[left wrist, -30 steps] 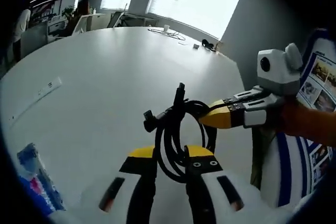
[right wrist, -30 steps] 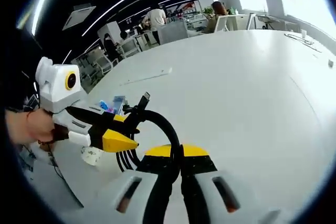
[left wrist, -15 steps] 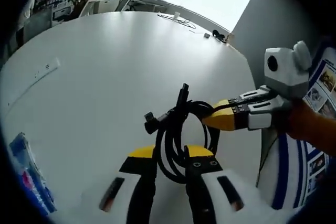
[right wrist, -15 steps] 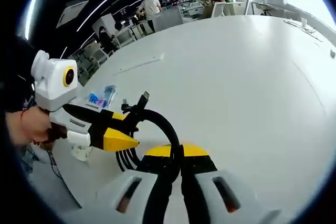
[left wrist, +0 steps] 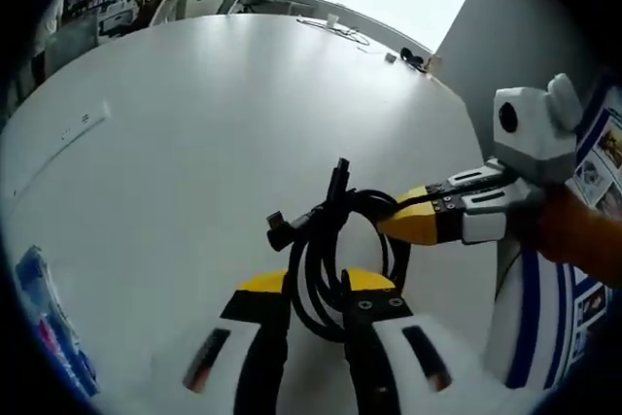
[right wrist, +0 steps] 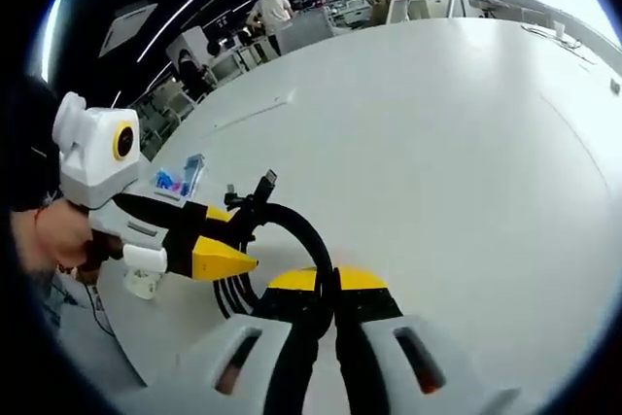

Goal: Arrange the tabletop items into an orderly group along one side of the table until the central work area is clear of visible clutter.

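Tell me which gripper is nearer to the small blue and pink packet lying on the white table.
Left. The left gripper, shut on the coiled black cable, sits on the side of the blue and pink packet; the right gripper, also clamping the cable, is farther away.

Coiled black cable [left wrist: 326, 250] pinched in both tongs above the table.

My left gripper [left wrist: 317, 284] has its yellow-tipped jaws nearly together, pinching the strands of a coiled black cable [left wrist: 326, 250] that rises between them. My right gripper [right wrist: 328, 284] is clamped tight on the same coil, jaws meeting at the tips. In the left gripper view, my right gripper reaches in from the right, my hand [left wrist: 573, 235] wrapped behind it. Both point toward each other, close together.
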A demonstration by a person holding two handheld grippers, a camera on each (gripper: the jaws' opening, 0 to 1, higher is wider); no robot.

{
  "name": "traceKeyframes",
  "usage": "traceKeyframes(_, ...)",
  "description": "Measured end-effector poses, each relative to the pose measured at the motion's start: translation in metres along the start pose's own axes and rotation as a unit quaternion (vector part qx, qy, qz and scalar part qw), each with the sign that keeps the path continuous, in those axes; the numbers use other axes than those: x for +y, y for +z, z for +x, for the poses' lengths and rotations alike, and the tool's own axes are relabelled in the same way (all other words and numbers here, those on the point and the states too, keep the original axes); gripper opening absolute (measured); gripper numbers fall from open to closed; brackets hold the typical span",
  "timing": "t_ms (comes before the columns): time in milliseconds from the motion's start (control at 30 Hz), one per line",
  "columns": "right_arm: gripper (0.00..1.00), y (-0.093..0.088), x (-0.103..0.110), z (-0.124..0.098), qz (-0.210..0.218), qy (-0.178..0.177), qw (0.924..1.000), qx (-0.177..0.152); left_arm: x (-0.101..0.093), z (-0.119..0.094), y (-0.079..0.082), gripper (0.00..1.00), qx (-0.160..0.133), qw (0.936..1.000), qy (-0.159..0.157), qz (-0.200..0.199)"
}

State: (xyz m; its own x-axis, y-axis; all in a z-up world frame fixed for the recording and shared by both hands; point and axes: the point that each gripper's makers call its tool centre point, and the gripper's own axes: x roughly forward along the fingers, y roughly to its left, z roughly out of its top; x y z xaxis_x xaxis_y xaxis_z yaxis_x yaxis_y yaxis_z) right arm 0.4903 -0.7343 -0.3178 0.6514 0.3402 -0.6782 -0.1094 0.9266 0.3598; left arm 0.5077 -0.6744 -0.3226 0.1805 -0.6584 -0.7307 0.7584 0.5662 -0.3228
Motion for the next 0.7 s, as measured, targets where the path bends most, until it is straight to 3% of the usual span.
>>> traceKeyframes(700, 0.03, -0.009, -0.008, 0.014, 0.002, -0.017, 0.9999, 0.003, 0.010, 0.008, -0.006, 0.20, 0.003, 0.9999, 0.012, -0.004)
